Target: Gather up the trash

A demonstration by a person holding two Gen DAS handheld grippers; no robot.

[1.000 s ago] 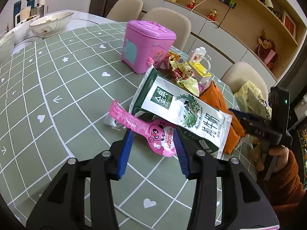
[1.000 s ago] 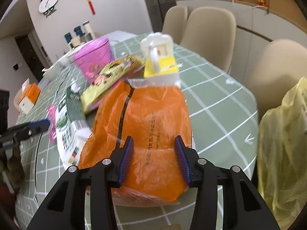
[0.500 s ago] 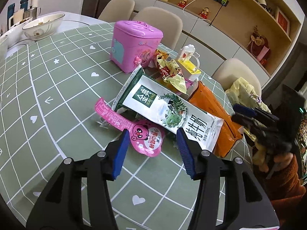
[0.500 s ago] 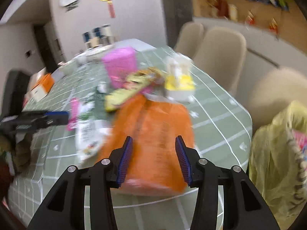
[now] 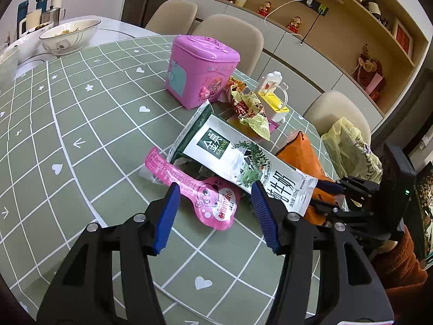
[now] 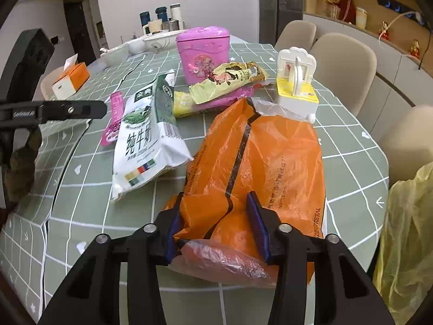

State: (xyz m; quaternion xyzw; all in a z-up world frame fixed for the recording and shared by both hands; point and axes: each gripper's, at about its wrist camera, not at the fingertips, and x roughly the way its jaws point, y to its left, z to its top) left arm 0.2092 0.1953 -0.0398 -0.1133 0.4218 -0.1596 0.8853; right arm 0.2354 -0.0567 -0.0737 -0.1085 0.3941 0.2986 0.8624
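Observation:
On the green checked tablecloth lie a pink pouch wrapper, a white and green milk bag and an orange plastic bag. My left gripper hovers over the pink pouch wrapper with its jaws opening; the pads do not touch it. My right gripper is closing on the near end of the orange plastic bag, which bunches up between its pads. In the left wrist view the right gripper shows at the right, with orange plastic between its fingers.
A pink box, snack wrappers and a white and yellow stand sit behind the trash. A yellow bag rests on a chair at the table's right edge. An orange tissue box and bowls stand at the far side.
My left jaws have widened over the pink pouch. My right gripper has shifted and rolled, and its jaws have narrowed onto the orange bag, which now bulges between them.

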